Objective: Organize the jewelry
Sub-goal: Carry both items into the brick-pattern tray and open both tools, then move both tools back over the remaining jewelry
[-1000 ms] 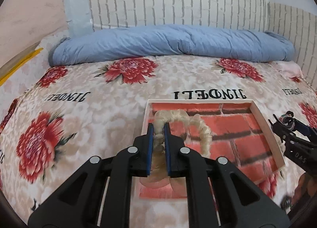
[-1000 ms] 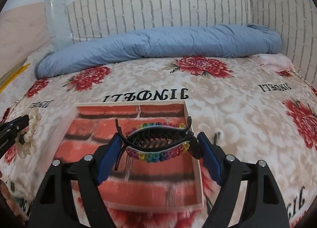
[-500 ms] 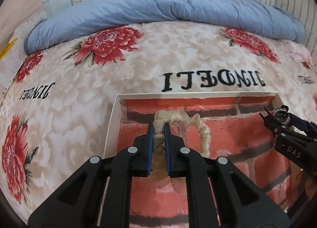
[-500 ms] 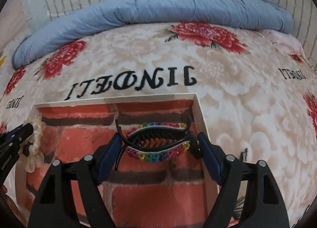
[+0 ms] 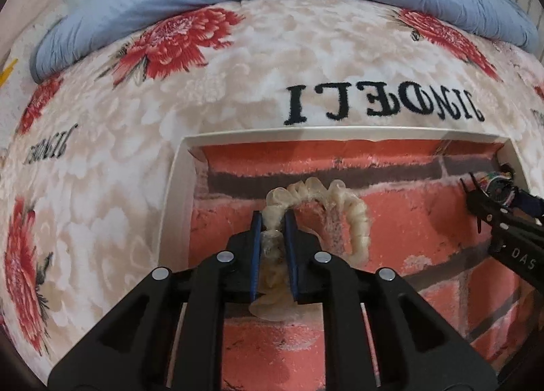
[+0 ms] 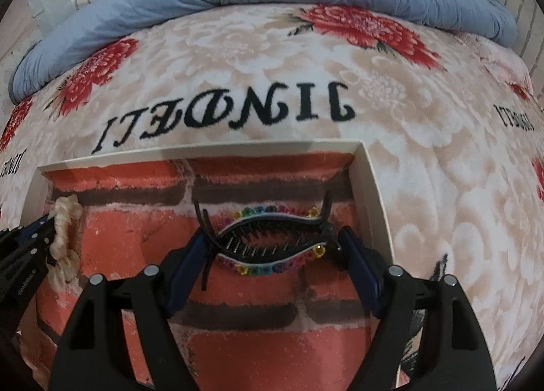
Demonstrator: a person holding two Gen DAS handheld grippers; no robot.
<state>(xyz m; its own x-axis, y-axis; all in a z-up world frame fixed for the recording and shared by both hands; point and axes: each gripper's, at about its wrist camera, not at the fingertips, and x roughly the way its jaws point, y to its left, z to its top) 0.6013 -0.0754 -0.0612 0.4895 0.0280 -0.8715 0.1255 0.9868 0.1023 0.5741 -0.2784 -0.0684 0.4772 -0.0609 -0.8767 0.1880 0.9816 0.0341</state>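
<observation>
Left wrist view is showing the left gripper [image 5: 273, 224], jaws opening around a cream scrunchie [image 5: 323, 197], and the right gripper [image 6: 272, 238] pinching a beaded hair claw [image 6: 272, 238] over the brick-lined box [image 5: 176, 187].

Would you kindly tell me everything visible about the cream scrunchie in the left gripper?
The cream scrunchie is a ruffled, slightly sheer fabric loop. One bunched part sits between the blue pads of the left gripper, whose jaws are just opening around it. The rest arches up and droops to the right, over the left side of the brick-printed box. Whether it touches the floor is unclear.
</observation>
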